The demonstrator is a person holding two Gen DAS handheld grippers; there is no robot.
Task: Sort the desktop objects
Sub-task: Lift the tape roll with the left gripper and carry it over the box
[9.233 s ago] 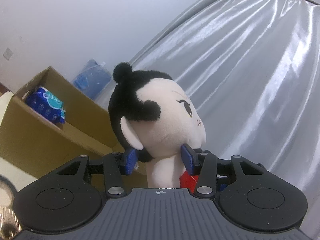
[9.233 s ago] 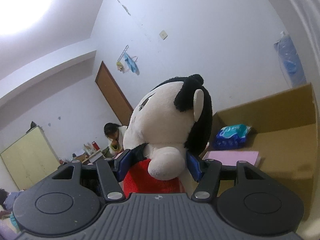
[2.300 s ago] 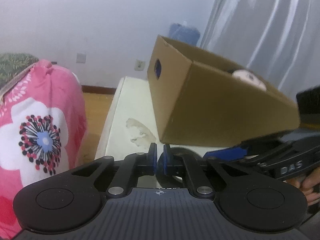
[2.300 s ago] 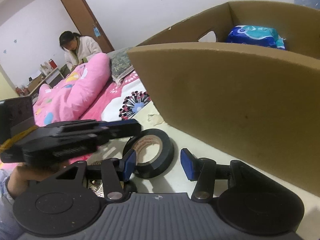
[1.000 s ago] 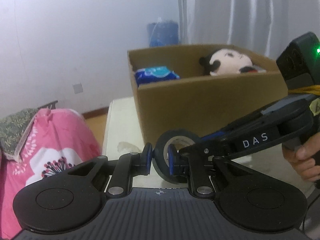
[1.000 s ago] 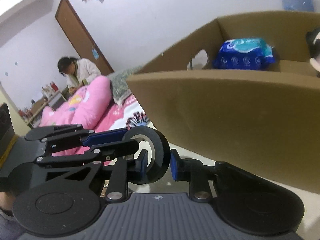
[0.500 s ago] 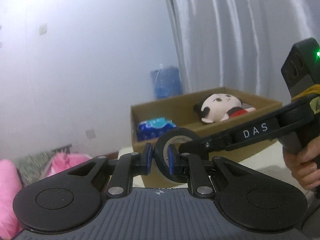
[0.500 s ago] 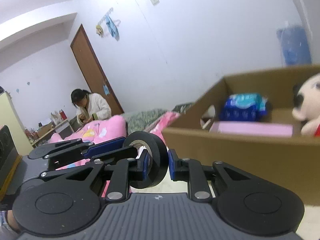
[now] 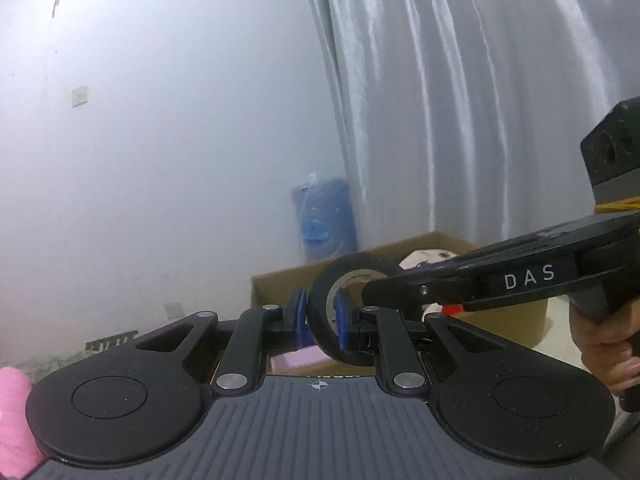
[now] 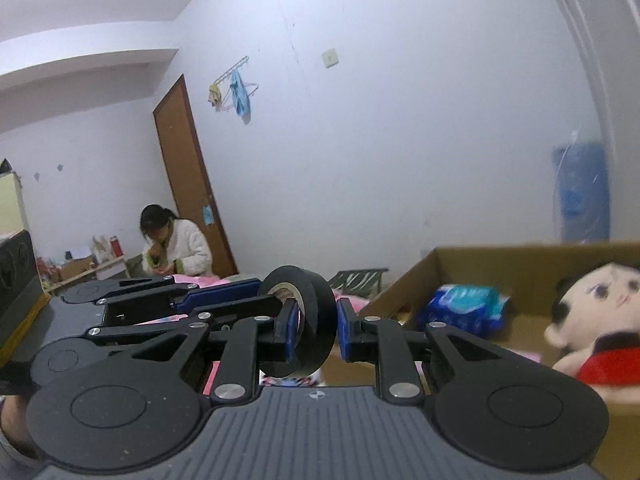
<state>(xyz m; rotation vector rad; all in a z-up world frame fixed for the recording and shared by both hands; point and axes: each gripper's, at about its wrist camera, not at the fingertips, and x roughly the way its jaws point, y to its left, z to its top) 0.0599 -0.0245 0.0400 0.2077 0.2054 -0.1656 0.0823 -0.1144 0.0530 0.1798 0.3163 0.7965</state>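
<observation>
Between the blue pads of the left tongs (image 9: 320,314) a black roll of electrical tape (image 9: 352,304) is standing on edge, and the pads are clamping its wall, one outside and one inside the core. From the right, the right tongs (image 10: 316,324) are pinching the same roll across its flat sides, so both pairs are clenched on it and carrying it in the air, clear of the bench. Just beyond the roll, the open cardboard box (image 10: 500,256) is waiting with a blue tissue pack (image 10: 466,308) near its far left corner, a plush doll (image 10: 600,312) lying at the right, and a pink flat item (image 9: 296,360) on its floor. Farther off, a person in a white coat is sitting by the brown door (image 10: 192,184).

The step in hand appears to be ferrying the tape to the box. Next, the roll probably needs bringing over the rim above a free patch, then both tongs loosening together so it drops in cleanly.
</observation>
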